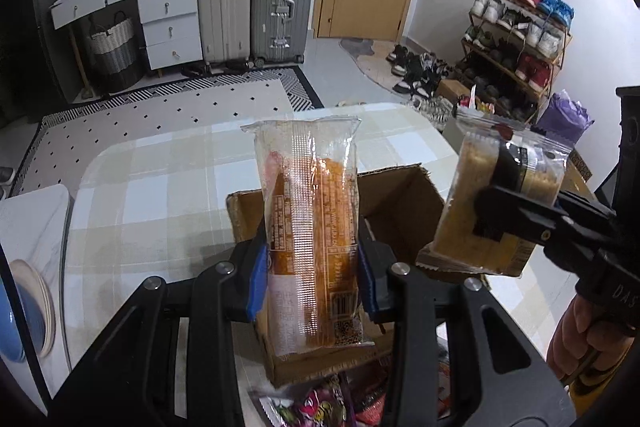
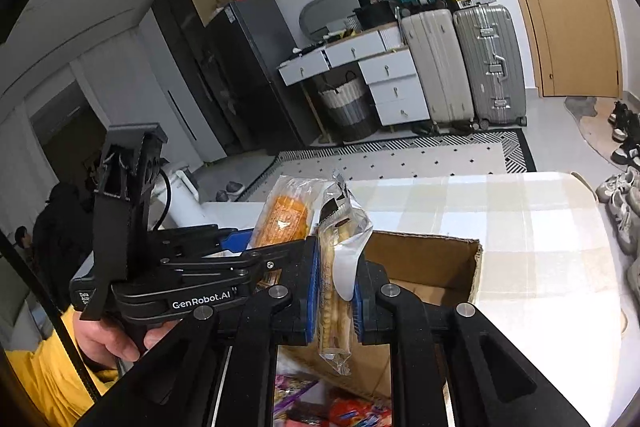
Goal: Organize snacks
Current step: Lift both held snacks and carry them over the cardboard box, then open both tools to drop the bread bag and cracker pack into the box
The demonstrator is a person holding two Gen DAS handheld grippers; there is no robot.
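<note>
My left gripper (image 1: 311,269) is shut on a clear packet with an orange snack (image 1: 308,211), held upright over an open cardboard box (image 1: 404,203). To its right, my right gripper (image 1: 492,215) is shut on a packet of tan biscuits (image 1: 464,223), also above the box. In the right wrist view the right gripper (image 2: 336,293) pinches the biscuit packet (image 2: 334,307) edge-on between its blue pads (image 2: 314,287). The left gripper (image 2: 248,243) and its orange packet (image 2: 282,221) are just to the left. The box (image 2: 432,259) stands on a checked tablecloth (image 2: 520,219).
Loose colourful snack packets (image 1: 320,407) lie near the box's front side. A blue bowl on plates (image 1: 24,315) sits at the far left. Hands with yellow sleeves (image 2: 48,379) hold both grippers. Suitcases (image 1: 256,7), drawers and a shoe rack (image 1: 516,27) stand beyond the table.
</note>
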